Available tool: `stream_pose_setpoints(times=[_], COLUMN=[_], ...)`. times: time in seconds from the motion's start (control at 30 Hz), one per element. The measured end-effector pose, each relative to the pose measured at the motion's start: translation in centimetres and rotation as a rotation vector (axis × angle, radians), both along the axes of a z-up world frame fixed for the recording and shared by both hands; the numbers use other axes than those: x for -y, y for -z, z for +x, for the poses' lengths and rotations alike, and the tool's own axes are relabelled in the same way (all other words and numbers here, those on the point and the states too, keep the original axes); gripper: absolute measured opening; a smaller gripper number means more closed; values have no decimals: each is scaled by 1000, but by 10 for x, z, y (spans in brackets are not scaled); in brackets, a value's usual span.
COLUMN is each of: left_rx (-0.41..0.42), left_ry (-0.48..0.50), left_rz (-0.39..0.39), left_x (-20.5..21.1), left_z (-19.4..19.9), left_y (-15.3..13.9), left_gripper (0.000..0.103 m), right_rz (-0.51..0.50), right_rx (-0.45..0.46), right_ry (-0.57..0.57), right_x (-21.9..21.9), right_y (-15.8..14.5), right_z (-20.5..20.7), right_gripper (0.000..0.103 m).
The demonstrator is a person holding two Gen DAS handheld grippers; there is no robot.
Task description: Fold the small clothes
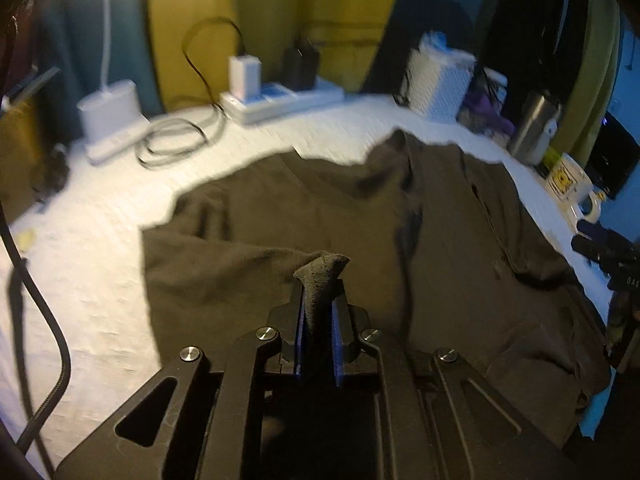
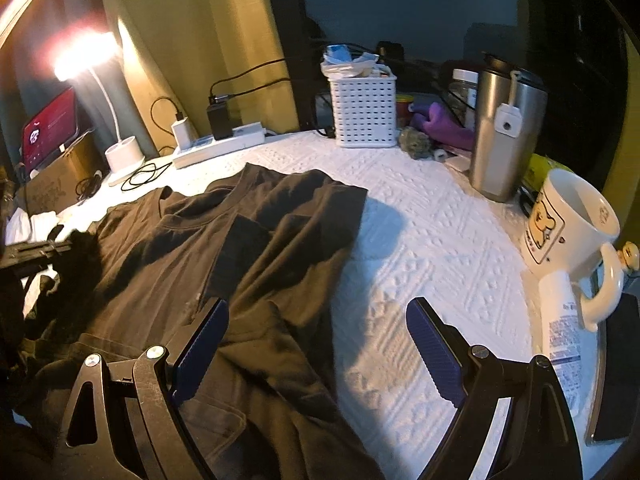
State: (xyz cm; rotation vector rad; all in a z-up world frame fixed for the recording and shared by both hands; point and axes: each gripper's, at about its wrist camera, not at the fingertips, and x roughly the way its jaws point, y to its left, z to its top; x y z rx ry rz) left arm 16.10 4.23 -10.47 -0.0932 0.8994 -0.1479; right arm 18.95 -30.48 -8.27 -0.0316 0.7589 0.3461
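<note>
A dark olive-brown T-shirt lies spread and rumpled on the white textured table cover. My left gripper is shut on a pinched fold of its fabric, which sticks up between the blue pads. In the right wrist view the same shirt shows its round collar toward the left, one side folded over the body. My right gripper hangs open above the shirt's right edge. Its left finger is over the cloth and its right finger over the bare cover. Nothing is between them.
Along the back stand a white basket, a steel tumbler, a power strip with chargers, a lit lamp and a tablet. At the right edge sit a cartoon mug, a white tube and a phone.
</note>
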Motion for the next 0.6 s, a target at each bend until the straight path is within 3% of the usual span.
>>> stream_pose_setpoints(times=[0.03,0.1,0.17,0.37,0.6], left_rx=[-12,-1,30,82,-6], left_ry=[8,27,35,-9,-106], left_rz=[-7,-36,-50,-16,-28], left_x=[1,1,-4,-31,-70], left_z=[-2,-9,-23,-58,-65], left_y=[0,-5,-18,-41,-6], left_gripper=[16,44,52,55,56], right_rz=[1,2,1,-4,-19], right_rx=[-1,-3,-2,-4,1], right_ry=[4,8,7,-11,-39], right_x=[1,2,2,-7,-23], right_y=[0,0,0,1,-3], right_z=[0,0,-1,-1,-5], right_gripper=[91,91,91,91,91])
